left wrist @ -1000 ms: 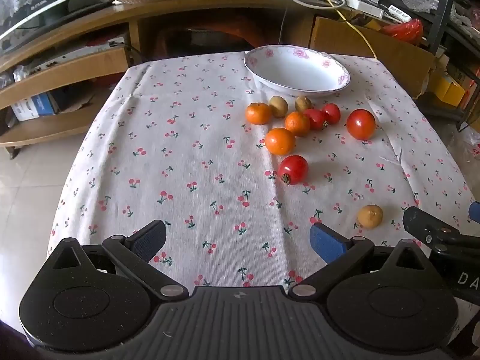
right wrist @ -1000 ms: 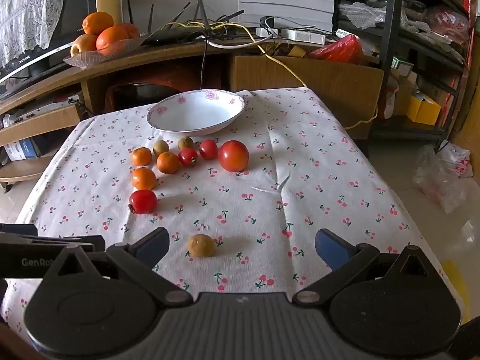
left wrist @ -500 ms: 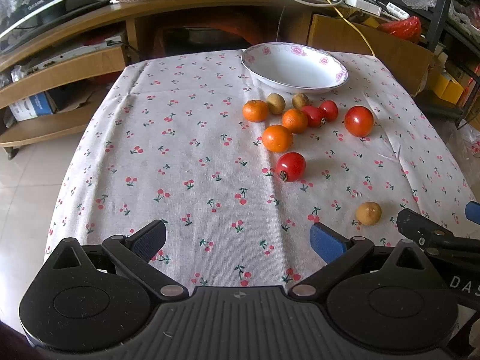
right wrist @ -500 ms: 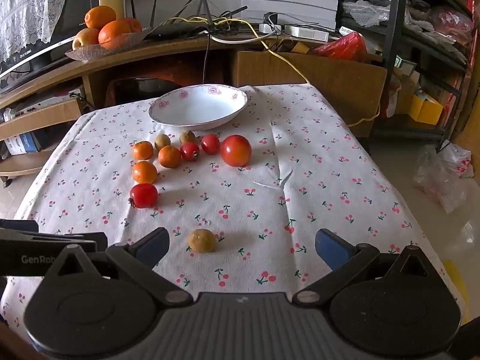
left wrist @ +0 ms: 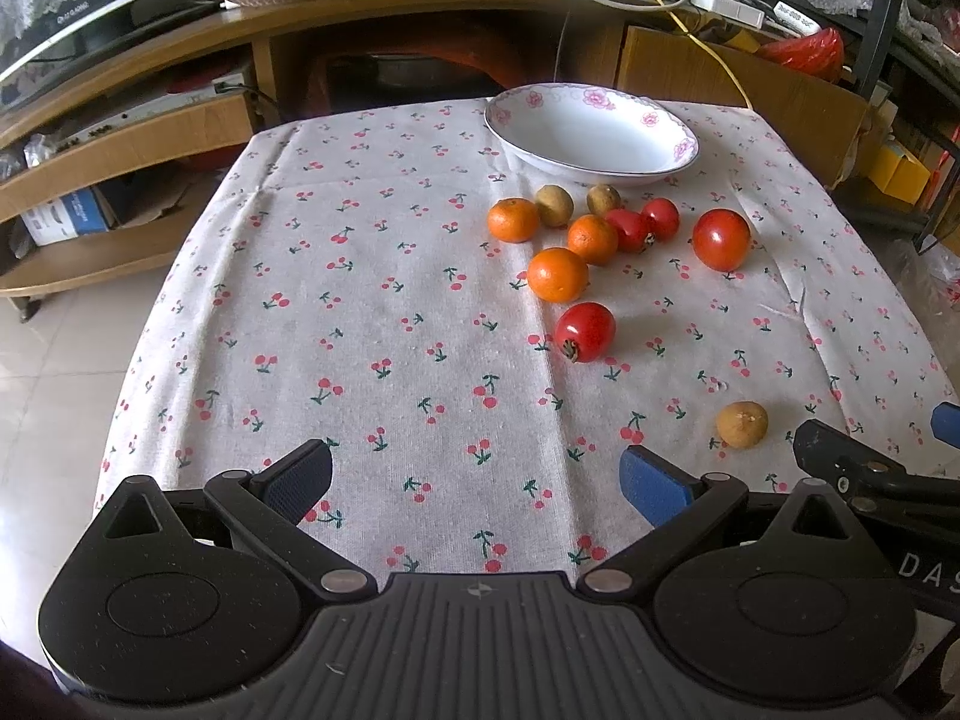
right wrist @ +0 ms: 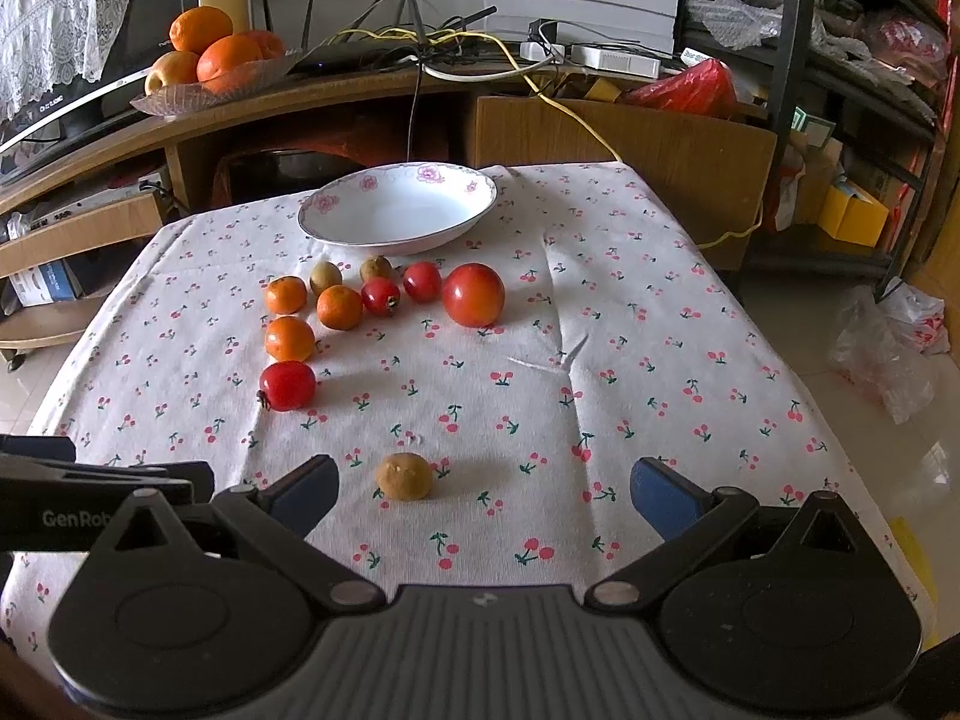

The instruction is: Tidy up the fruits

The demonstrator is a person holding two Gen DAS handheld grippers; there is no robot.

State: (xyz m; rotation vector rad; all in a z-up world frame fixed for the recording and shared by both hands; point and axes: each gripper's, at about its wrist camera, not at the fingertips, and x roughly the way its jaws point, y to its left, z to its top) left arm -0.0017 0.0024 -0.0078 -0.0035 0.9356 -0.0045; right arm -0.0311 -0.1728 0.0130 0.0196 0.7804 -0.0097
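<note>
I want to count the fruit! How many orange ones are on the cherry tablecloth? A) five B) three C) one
B: three small orange fruits sit on the tablecloth near the white bowl; the rest are red or brown.

cherry-print tablecloth (left wrist: 384, 312), pink-flowered white bowl (left wrist: 591, 135)

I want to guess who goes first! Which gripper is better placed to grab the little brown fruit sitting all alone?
Probably the right gripper. The lone brown fruit lies just ahead, between its open fingers. For the left gripper, also open, it sits off to the side.
</note>
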